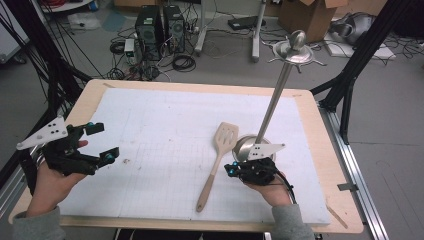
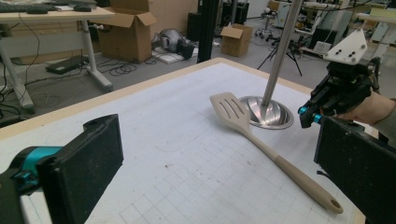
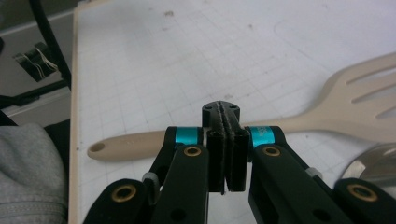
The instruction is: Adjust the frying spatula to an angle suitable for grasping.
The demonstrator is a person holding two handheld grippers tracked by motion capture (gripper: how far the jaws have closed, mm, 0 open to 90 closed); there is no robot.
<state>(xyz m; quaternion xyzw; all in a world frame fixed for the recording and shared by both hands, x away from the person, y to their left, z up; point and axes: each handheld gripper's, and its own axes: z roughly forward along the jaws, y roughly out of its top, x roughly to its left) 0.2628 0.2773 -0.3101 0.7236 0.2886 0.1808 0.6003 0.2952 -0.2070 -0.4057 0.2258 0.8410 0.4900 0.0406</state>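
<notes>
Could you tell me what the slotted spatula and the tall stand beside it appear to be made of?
Slotted spatula: matte beige throughout, no shine or wood grain, so probably silicone or plastic, possibly over a core. Tall stand: bright, mirror-like pole and domed base with sharp reflections, so polished metal, likely stainless steel.

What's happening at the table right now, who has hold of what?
A person holds a gripper in each hand over a white mat. The right gripper has its jaws pressed together with nothing between them, just in front of the handle of a beige spatula lying flat on the mat. The left gripper hangs open off to the side, holding nothing. A steel stand with a round base sits beside the spatula's blade.
</notes>
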